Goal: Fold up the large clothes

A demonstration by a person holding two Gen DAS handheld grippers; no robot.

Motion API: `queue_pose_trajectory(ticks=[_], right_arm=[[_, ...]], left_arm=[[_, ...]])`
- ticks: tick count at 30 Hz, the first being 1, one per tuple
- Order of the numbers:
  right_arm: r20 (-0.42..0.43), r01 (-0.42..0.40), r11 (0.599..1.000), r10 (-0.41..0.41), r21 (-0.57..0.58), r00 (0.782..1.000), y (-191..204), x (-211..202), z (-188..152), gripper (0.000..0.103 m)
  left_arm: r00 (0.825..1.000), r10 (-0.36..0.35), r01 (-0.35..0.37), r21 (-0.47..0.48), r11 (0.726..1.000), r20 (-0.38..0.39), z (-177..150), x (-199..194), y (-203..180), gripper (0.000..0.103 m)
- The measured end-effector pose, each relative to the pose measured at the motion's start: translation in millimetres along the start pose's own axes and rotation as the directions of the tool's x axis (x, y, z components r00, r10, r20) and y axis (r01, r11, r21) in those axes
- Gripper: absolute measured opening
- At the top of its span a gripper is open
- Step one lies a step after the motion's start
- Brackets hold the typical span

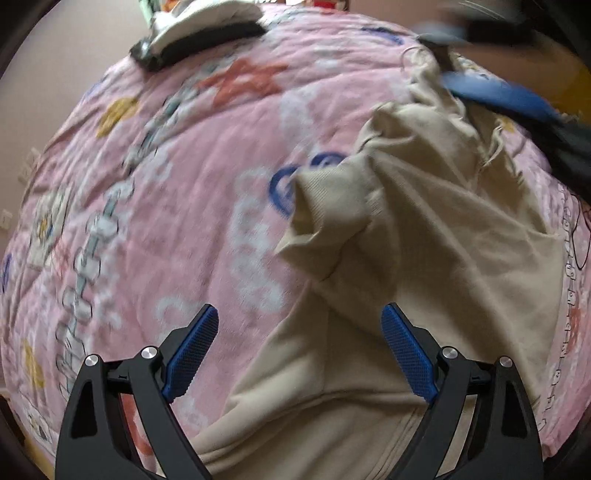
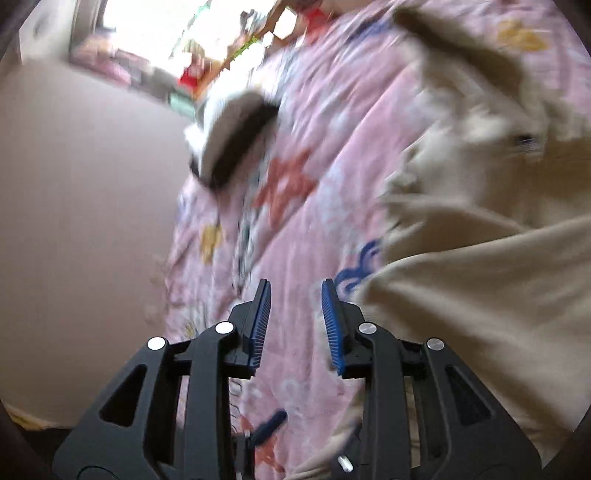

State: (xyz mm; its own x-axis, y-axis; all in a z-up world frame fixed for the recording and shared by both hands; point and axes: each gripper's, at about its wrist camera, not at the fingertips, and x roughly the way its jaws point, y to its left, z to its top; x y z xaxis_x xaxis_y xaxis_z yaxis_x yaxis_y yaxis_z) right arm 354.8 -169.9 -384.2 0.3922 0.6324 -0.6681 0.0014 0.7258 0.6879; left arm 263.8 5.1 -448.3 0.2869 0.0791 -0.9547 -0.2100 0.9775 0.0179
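Loosely bunched garment, both grippers empty

Nearest the left wrist camera, the left gripper [image 1: 300, 354] hangs spread wide over the hem of the beige cotton sweatshirt [image 1: 424, 236], pinching nothing. A grab here could catch one layer only and drag the rumpled body sideways. The right gripper [image 2: 295, 325], partly parted and empty, hovers over the pink patterned bed quilt [image 1: 166, 184]. Farther off, the ribbed cuff [image 1: 317, 206] lies crumpled; beyond it sits a folded black-and-white pile [image 1: 207, 29].
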Motion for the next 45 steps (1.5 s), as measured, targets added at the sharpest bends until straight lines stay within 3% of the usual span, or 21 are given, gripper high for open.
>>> queue_pose_trajectory(ticks=[2, 4, 6, 9, 11, 12, 13, 15, 17, 19, 20, 22, 25, 28, 32, 34, 37, 41, 43, 45], right_arm=[[0.085, 0.099, 0.995, -0.099, 0.012, 0.991, -36, -44, 1, 0.028], [0.141, 0.238, 0.971, -0.238, 0.019, 0.961, -76, -80, -7, 0.028], [0.153, 0.387, 0.922, -0.385, 0.022, 0.91, -124, -107, -27, 0.028], [0.104, 0.503, 0.864, -0.502, 0.022, 0.859, -178, -121, -66, 0.028], [0.074, 0.569, 0.822, -0.568, 0.016, 0.819, -204, -116, -89, 0.028], [0.046, 0.611, 0.791, -0.611, 0.004, 0.79, -221, -110, -105, 0.028], [0.029, 0.627, 0.779, -0.627, 0.005, 0.778, -231, -106, -114, 0.028], [0.035, 0.62, 0.785, -0.619, 0.0, 0.785, -249, -104, -129, 0.028], [0.065, 0.617, 0.786, -0.614, -0.042, 0.786, -256, -103, -137, 0.025], [0.087, 0.619, 0.781, -0.613, -0.089, 0.786, -254, -104, -140, 0.026], [0.092, 0.618, 0.78, -0.611, -0.1, 0.786, -252, -107, -139, 0.026], [0.102, 0.592, 0.802, -0.584, -0.084, 0.805, -246, -117, -137, 0.028], [0.112, 0.508, 0.859, -0.499, -0.065, 0.859, -233, -133, -141, 0.028], [0.085, 0.509, 0.853, -0.502, -0.116, 0.861, -225, -120, -142, 0.028], [0.03, 0.56, 0.81, -0.564, -0.172, 0.825, -245, -90, -150, 0.028], [0.042, 0.591, 0.761, -0.604, -0.268, 0.796, -242, -78, -155, 0.028], [0.029, 0.632, 0.705, -0.66, -0.322, 0.751, -233, -67, -152, 0.028], [-0.077, 0.619, 0.738, -0.657, -0.268, 0.75, -232, -78, -134, 0.029], [-0.097, 0.635, 0.745, -0.661, -0.203, 0.744, -235, -91, -124, 0.041], [-0.085, 0.672, 0.726, -0.686, -0.145, 0.723, -235, -110, -110, 0.05]], left_arm=[[0.999, 0.008, -0.009, 0.03, 0.999, 0.039, 12, -3, -16, 0.087], [0.998, 0.003, -0.006, 0.056, 0.998, 0.062, 28, -2, -33, 0.088], [0.998, 0.004, -0.009, 0.077, 0.997, 0.067, 42, 6, -49, 0.089], [0.99, 0.137, -0.14, 0.14, 0.98, 0.025, 54, 41, -71, 0.089], [0.961, 0.274, -0.266, 0.181, 0.947, -0.02, 53, 76, -72, 0.087], [0.946, 0.322, -0.307, 0.196, 0.931, -0.047, 50, 91, -67, 0.087], [0.935, 0.349, -0.33, 0.199, 0.923, -0.069, 46, 101, -61, 0.087], [0.932, 0.346, -0.321, 0.201, 0.926, -0.106, 36, 114, -48, 0.089], [0.926, 0.367, -0.341, 0.223, 0.913, -0.09, 29, 113, -48, 0.092], [0.908, 0.412, -0.386, 0.241, 0.89, -0.068, 23, 105, -51, 0.092], [0.906, 0.416, -0.389, 0.229, 0.892, -0.08, 22, 102, -51, 0.092], [0.9, 0.421, -0.396, 0.186, 0.899, -0.115, 25, 99, -46, 0.092], [0.882, 0.429, -0.409, 0.139, 0.902, -0.193, 34, 104, -45, 0.092], [0.854, 0.476, -0.446, 0.177, 0.878, -0.211, 39, 117, -53, 0.092], [0.828, 0.528, -0.481, 0.246, 0.841, -0.186, 35, 126, -67, 0.093], [0.824, 0.537, -0.486, 0.262, 0.834, -0.179, 35, 129, -67, 0.096], [0.834, 0.505, -0.452, 0.25, 0.856, -0.223, 36, 138, -61, 0.096], [0.836, 0.493, -0.429, 0.273, 0.861, -0.241, 40, 137, -62, 0.096], [0.844, 0.474, -0.396, 0.307, 0.866, -0.25, 44, 136, -62, 0.096], [0.857, 0.444, -0.353, 0.331, 0.875, -0.261, 49, 135, -59, 0.096]])
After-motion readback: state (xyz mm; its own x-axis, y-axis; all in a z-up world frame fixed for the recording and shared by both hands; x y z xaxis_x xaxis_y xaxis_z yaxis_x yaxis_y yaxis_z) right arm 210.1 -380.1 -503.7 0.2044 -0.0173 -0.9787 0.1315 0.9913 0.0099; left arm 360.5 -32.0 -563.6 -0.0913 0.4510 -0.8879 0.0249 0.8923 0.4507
